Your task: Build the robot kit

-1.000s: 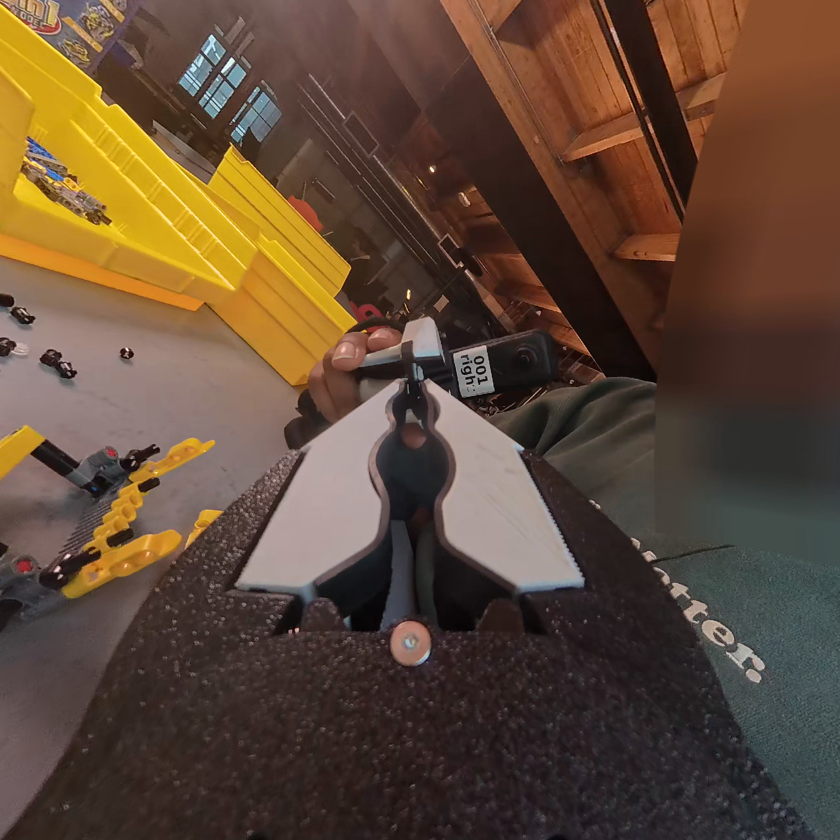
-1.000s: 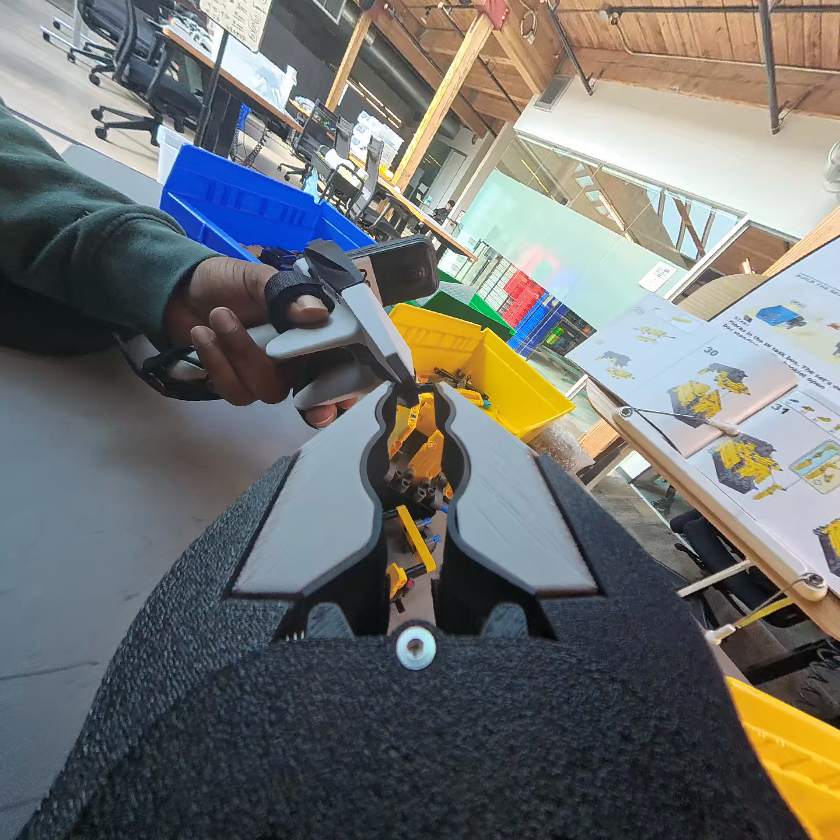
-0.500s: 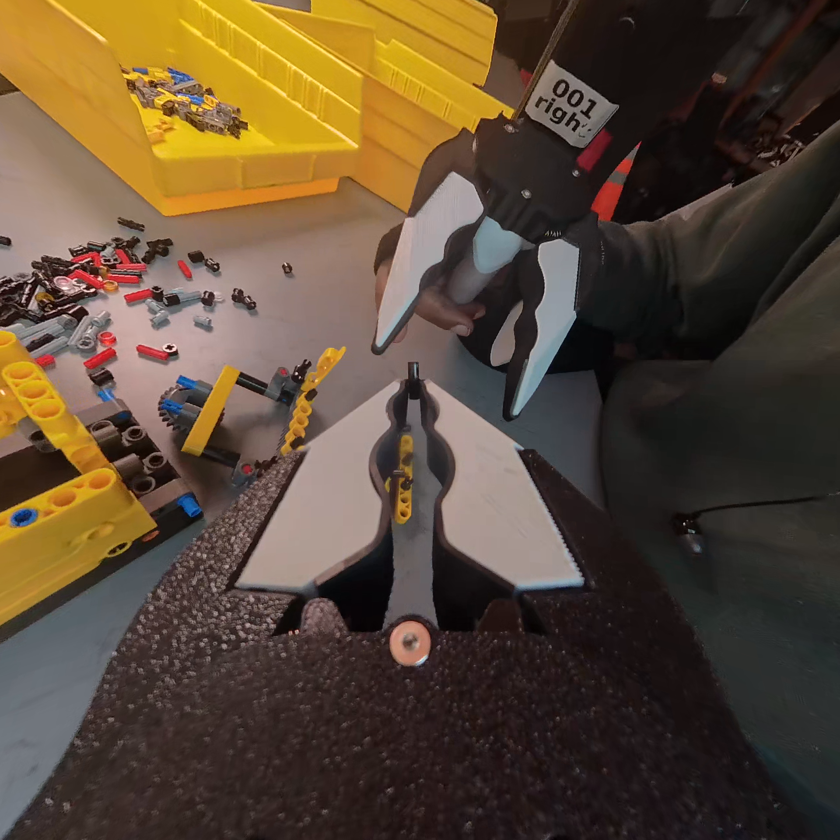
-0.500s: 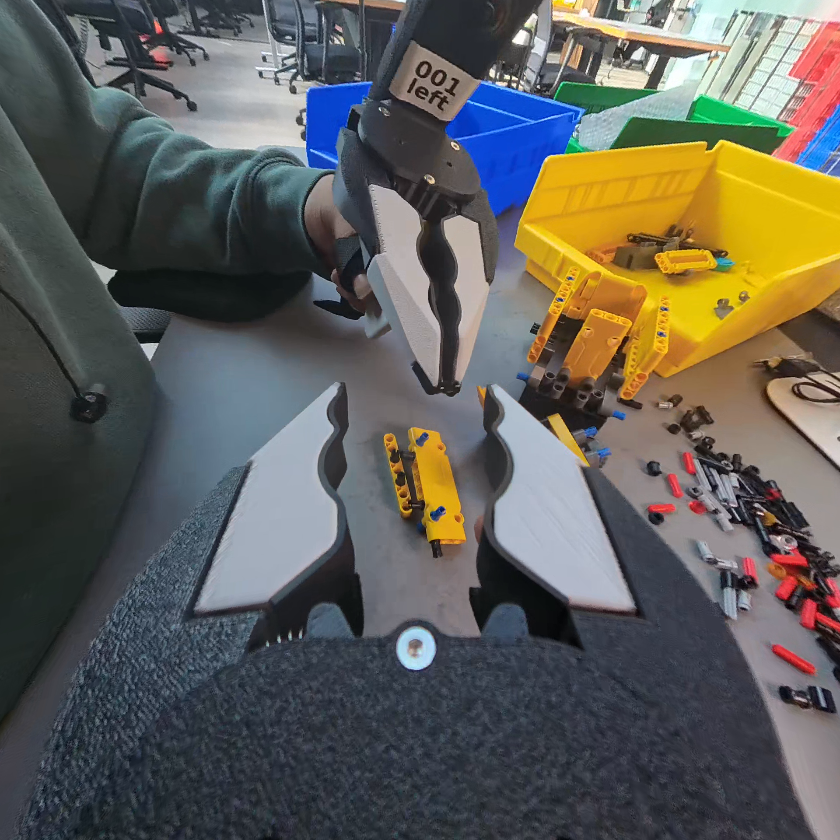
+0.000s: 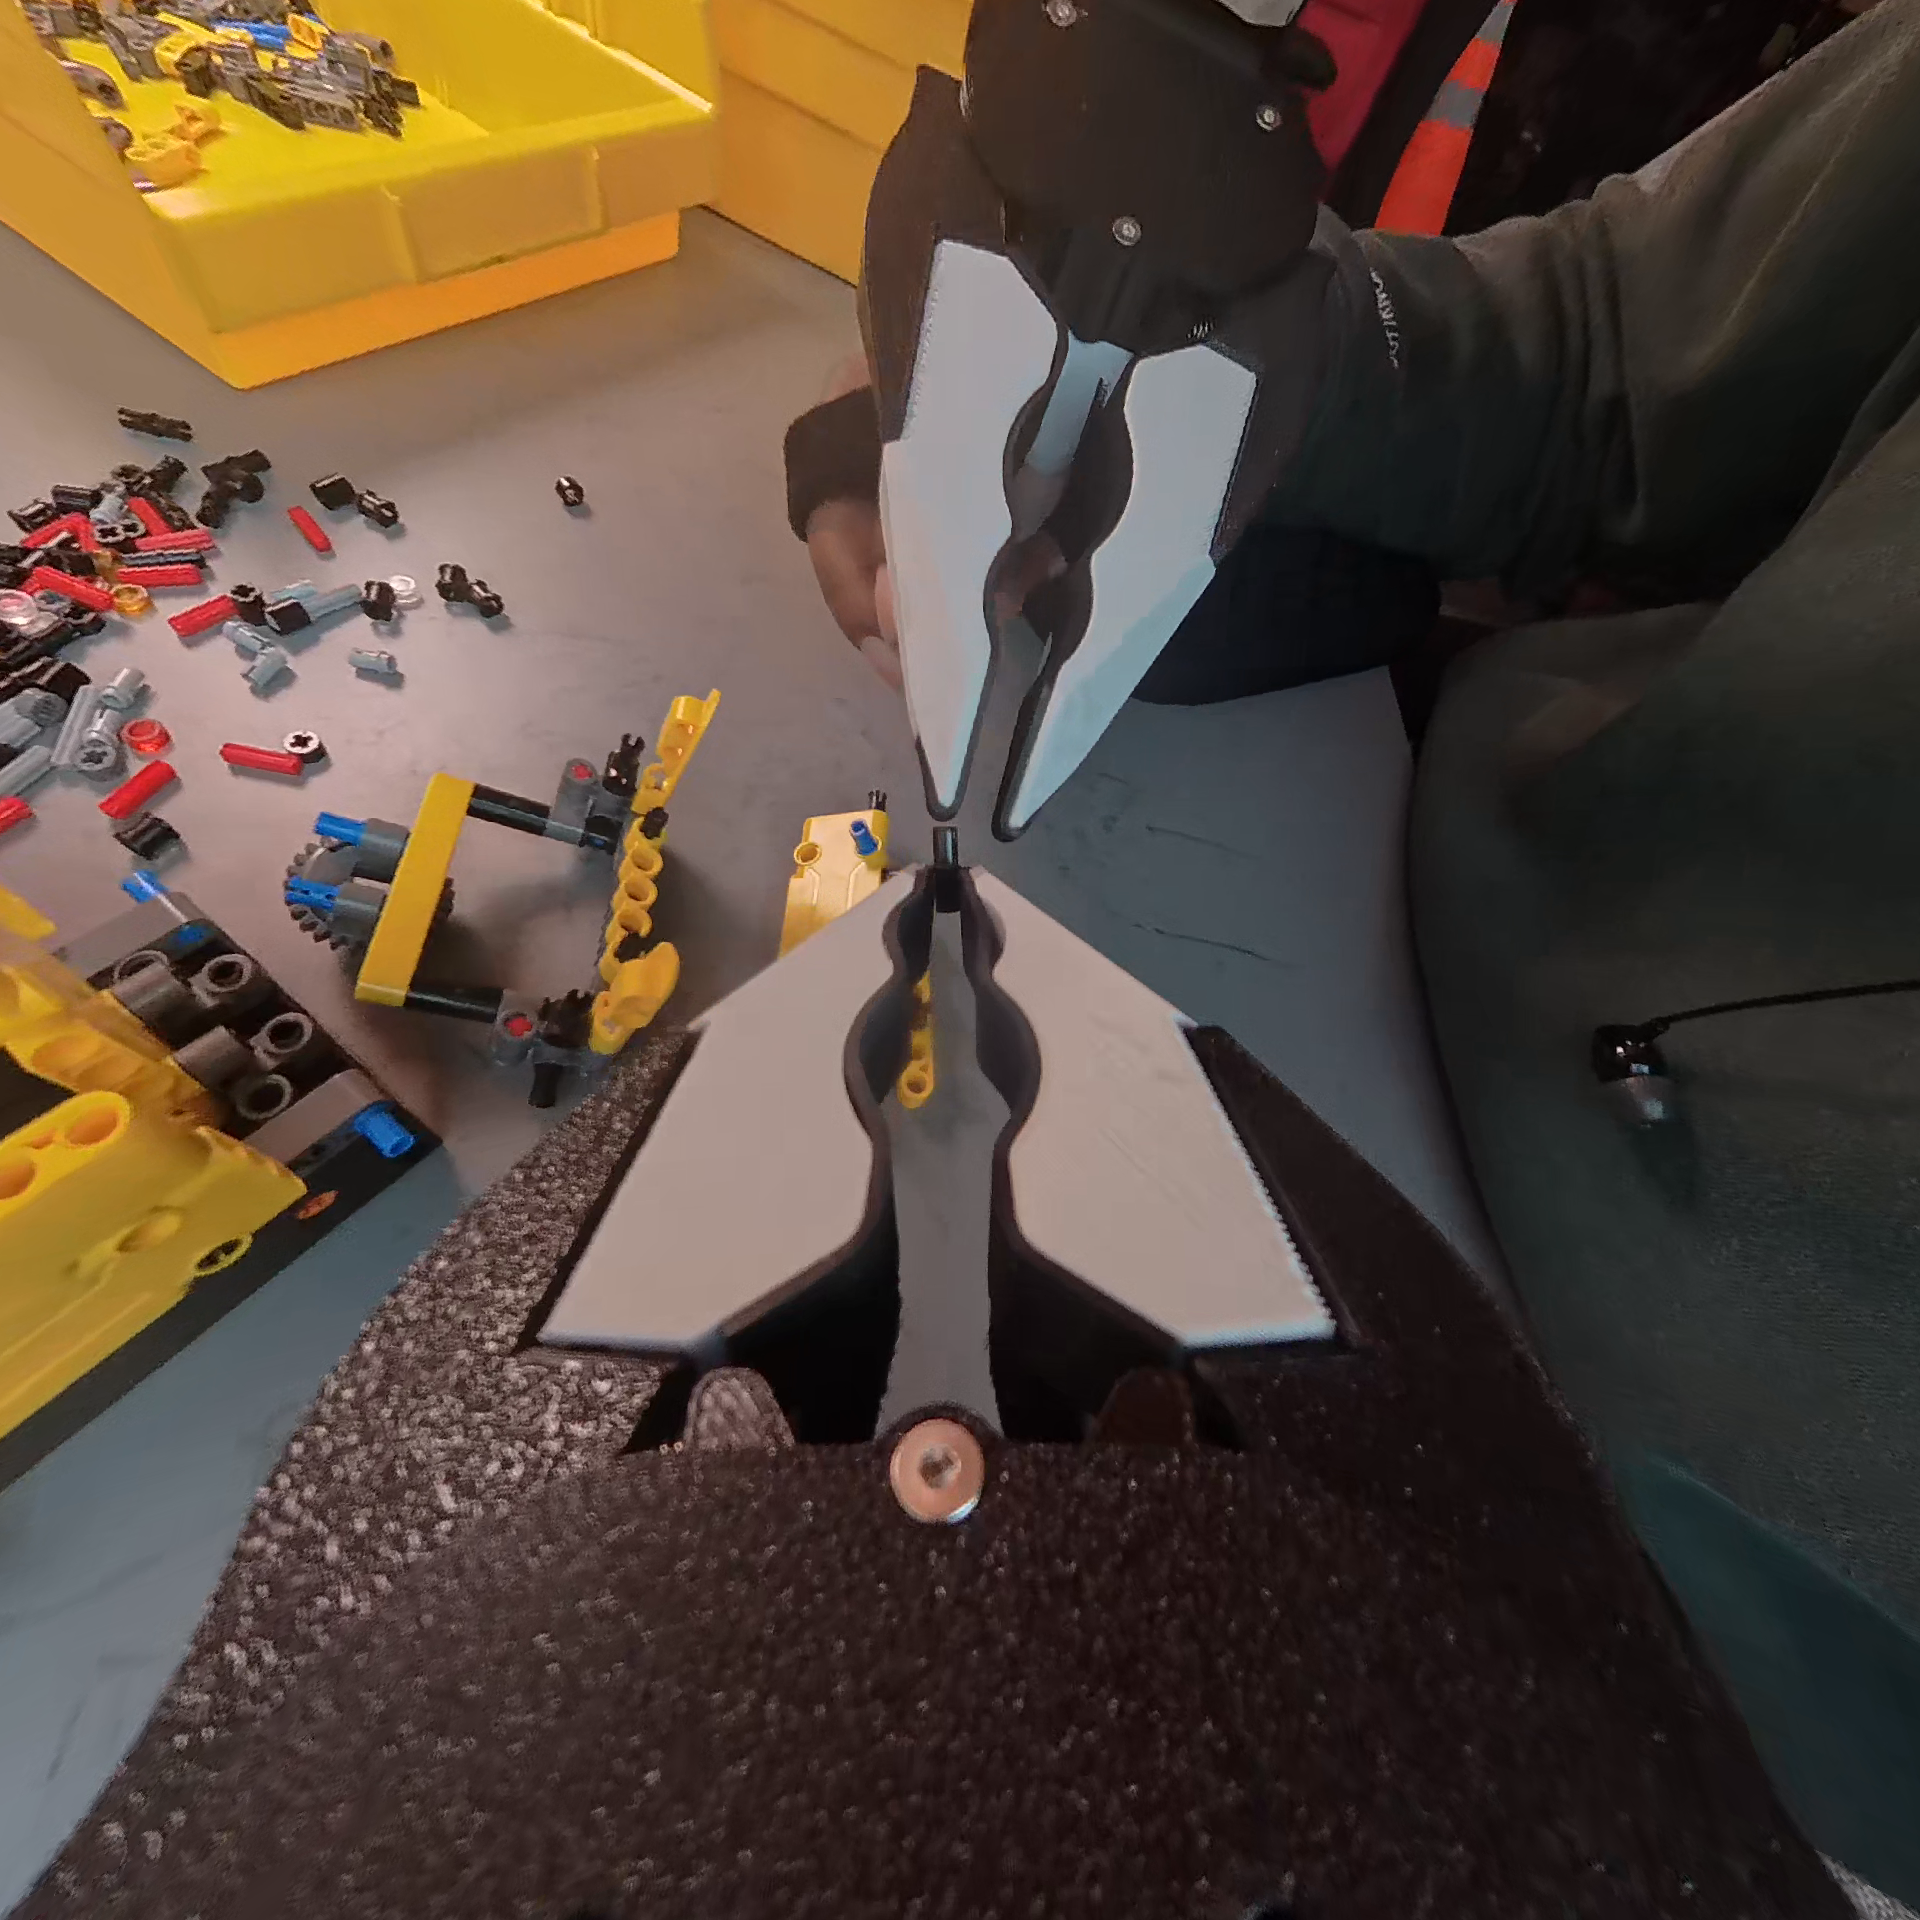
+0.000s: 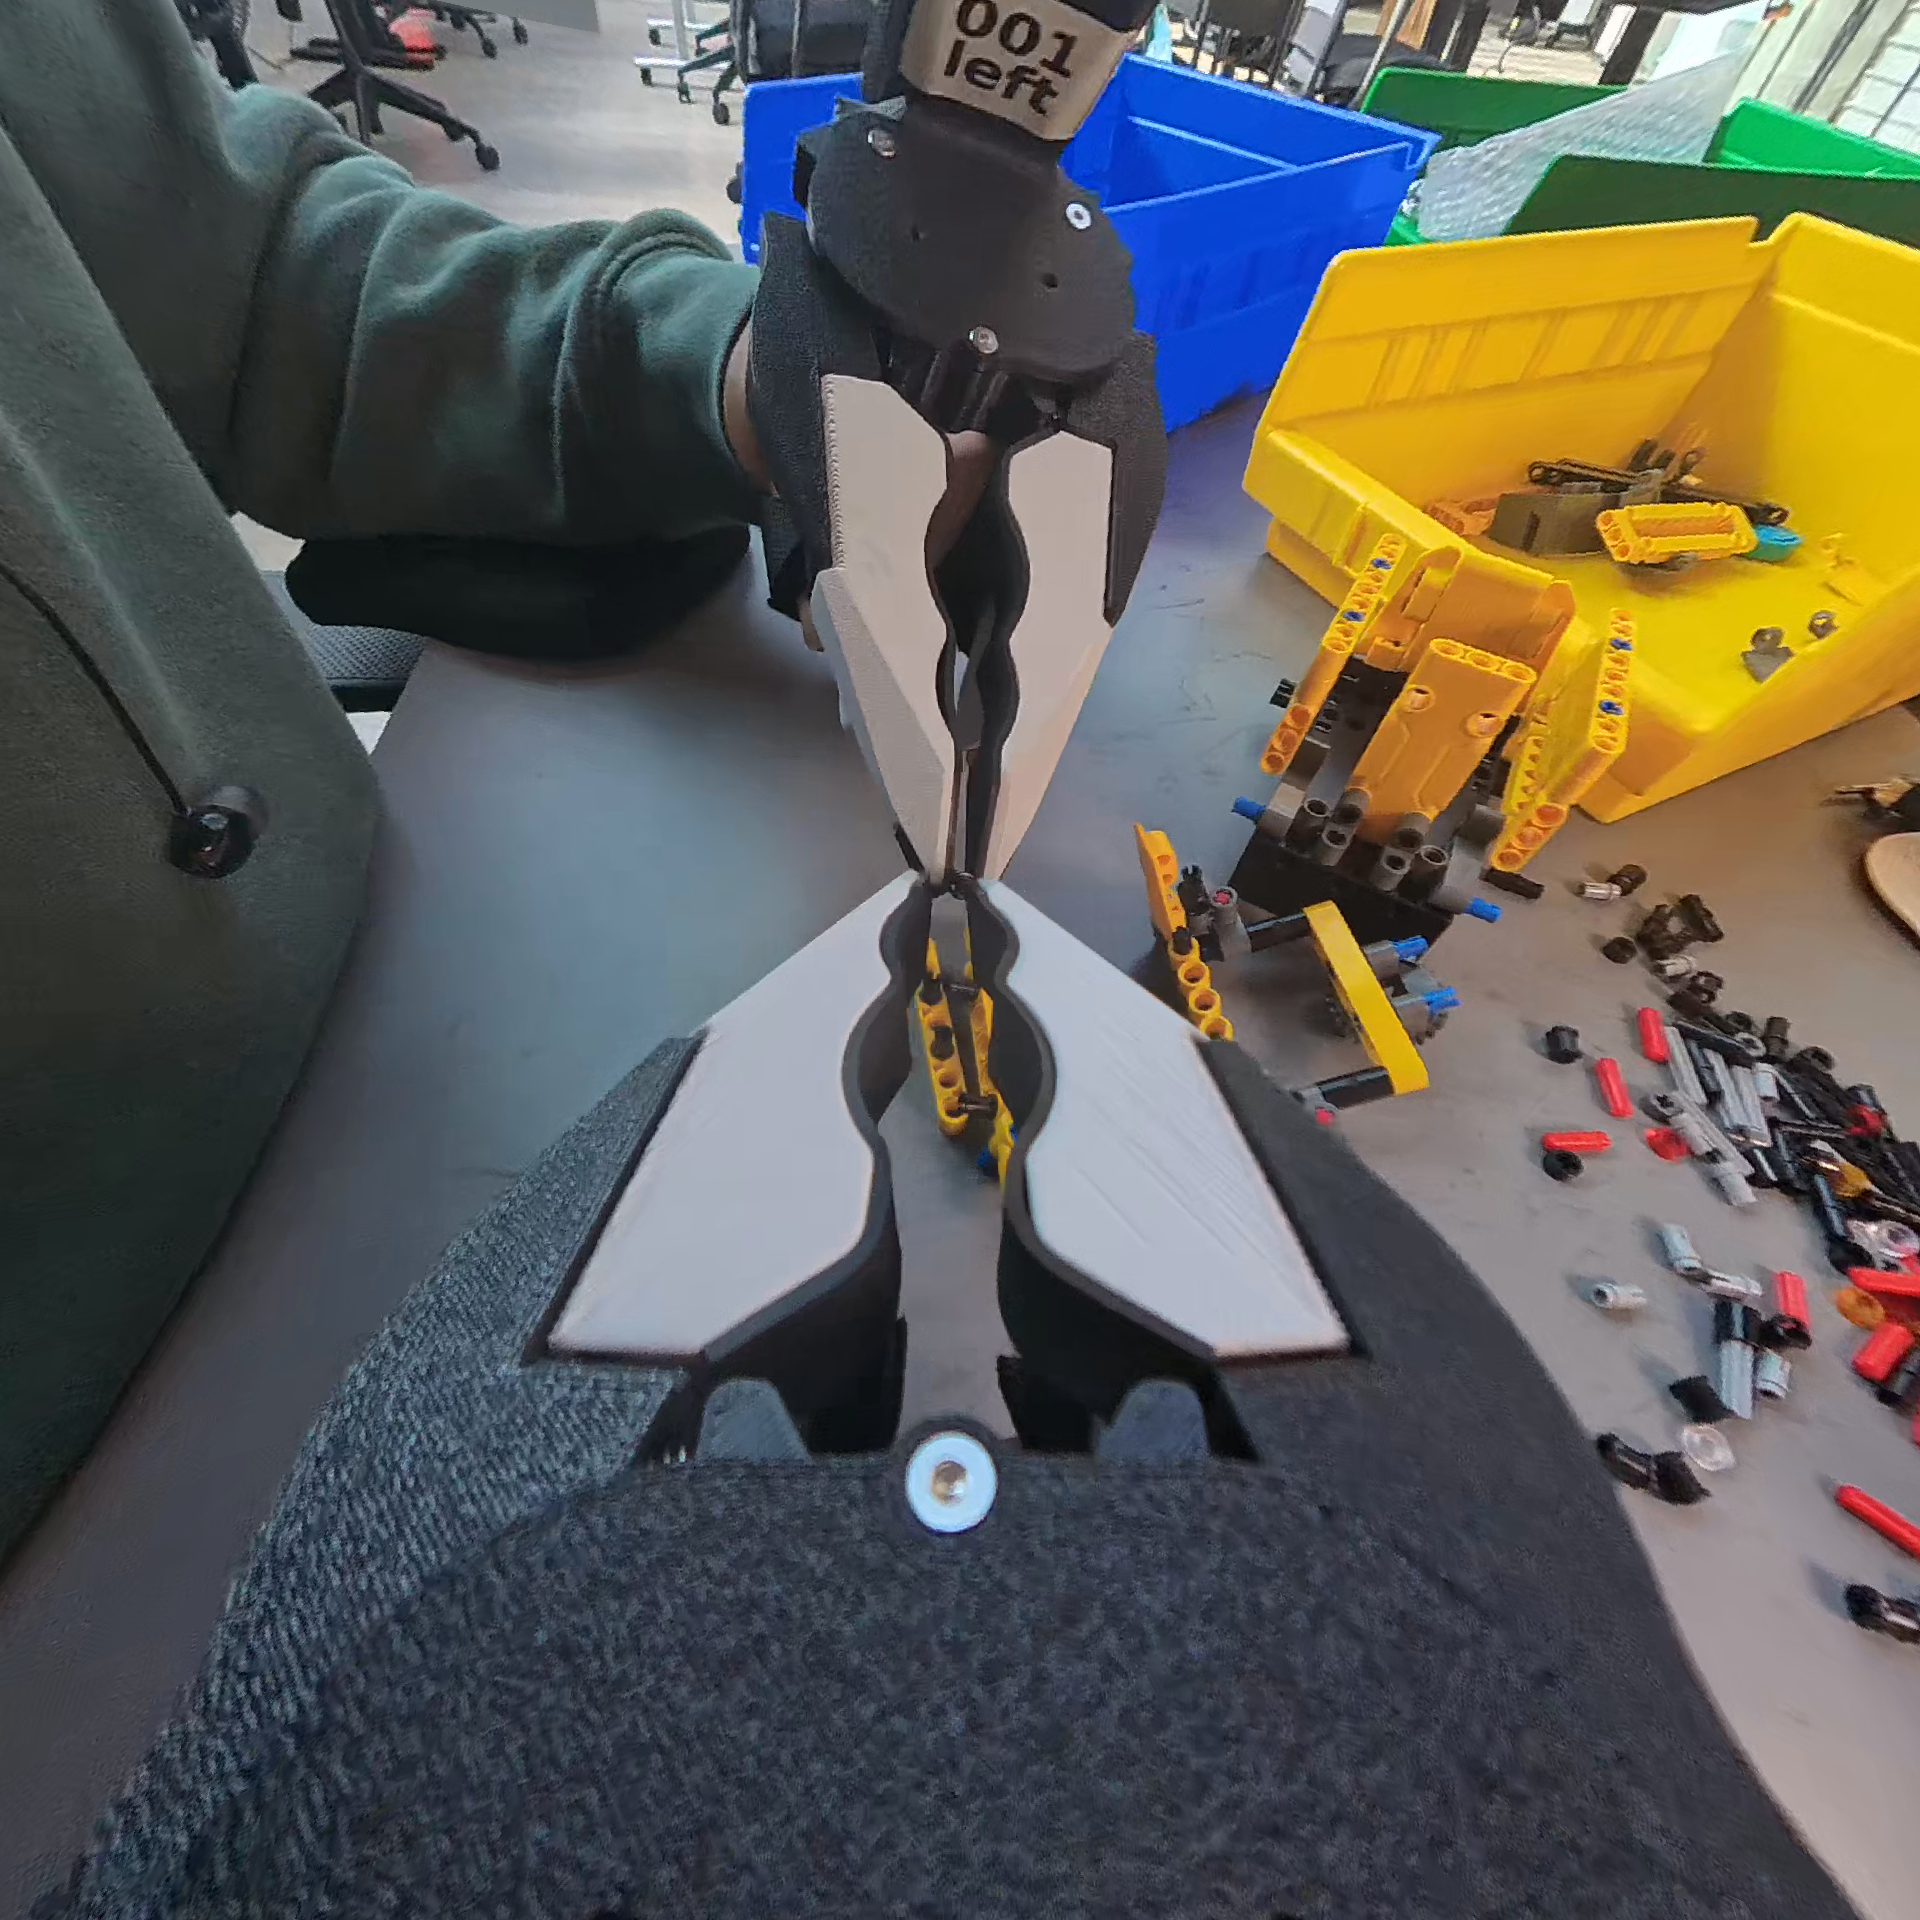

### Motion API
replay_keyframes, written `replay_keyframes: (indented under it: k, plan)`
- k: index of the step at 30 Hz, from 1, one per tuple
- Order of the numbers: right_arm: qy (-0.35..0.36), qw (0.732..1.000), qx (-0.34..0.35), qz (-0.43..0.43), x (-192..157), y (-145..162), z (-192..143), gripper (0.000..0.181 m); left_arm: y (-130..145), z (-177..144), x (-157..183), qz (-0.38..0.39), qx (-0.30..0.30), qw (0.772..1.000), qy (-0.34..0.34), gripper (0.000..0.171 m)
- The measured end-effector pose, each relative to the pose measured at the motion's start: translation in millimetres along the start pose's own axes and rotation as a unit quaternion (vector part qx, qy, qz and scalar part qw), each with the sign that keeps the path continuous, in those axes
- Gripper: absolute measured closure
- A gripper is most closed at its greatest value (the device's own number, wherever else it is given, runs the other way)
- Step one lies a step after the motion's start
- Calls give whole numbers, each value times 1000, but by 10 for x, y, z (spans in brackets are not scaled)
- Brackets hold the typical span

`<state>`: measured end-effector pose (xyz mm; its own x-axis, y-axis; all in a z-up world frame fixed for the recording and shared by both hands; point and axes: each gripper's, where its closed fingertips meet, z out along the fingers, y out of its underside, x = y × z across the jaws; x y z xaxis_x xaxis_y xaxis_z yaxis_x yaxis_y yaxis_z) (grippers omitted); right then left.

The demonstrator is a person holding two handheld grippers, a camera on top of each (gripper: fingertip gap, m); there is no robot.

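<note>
Black stubby pin (image 5: 945, 844) is sitting pinched in the left hand-held gripper (image 5: 943, 881); right hand-held gripper (image 5: 975, 821), barely spread, is hovering at 12 o'clock, just beside it.

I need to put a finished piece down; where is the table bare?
Bare table lies between the green sleeve and the left gripper. Crowded: loose pieces, the yellow frame and the yellow model in front of the yellow bin.

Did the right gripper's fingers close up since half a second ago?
Yes. The right gripper now has its jaws nearly together over the yellow beam on the grey table.
</note>
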<state>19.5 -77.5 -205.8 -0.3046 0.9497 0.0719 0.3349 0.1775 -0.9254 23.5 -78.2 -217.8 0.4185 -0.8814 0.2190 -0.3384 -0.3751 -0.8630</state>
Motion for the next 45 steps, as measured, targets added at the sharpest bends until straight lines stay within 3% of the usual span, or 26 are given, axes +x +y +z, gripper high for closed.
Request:
replay_keyframes:
  k: [5, 11, 22, 33, 45]
  plan:
    - [-14, 999, -16, -24, -85, 70, 41, 166, 57, 38, 66, 15, -18, 1000, 13, 168]
    - [-14, 999, -23, -47, -110, 100, 51, 177, 90, 54, 111, 25, -28, 999, 22, 168]
    - [-43, 997, -37, -59, -212, 153, 62, 178, 133, 81, 192, 28, -35, 998, 49, 168]
    - [3, 994, 103, 31, 32, -274, -102, 178, -243, -143, 116, 41, 76, 996, 15, 163]
    - [-17, 987, 143, 66, 18, -386, -136, 178, -426, -246, 124, 60, 124, 990, -10, 164]
